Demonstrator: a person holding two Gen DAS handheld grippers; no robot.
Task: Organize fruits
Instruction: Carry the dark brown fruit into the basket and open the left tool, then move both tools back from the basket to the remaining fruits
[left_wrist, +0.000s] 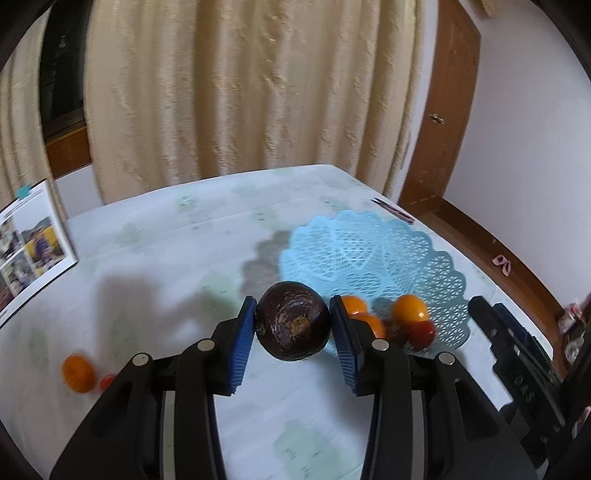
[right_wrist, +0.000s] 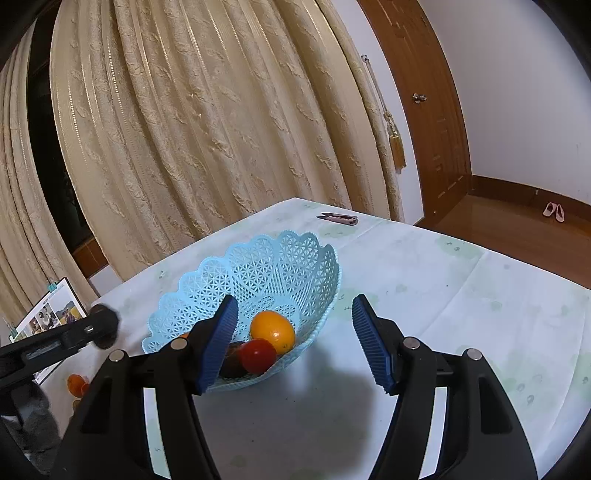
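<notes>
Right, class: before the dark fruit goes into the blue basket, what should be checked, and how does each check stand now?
1. Left gripper clamps the dark purple fruit: ok.
2. Right gripper open, empty: ok.
3. Blue lattice basket upright on the table: ok.
4. Free space in the basket beside the orange citrus and red tomato: ok.
5. Right gripper out of the fruit's way: cannot tell.
</notes>
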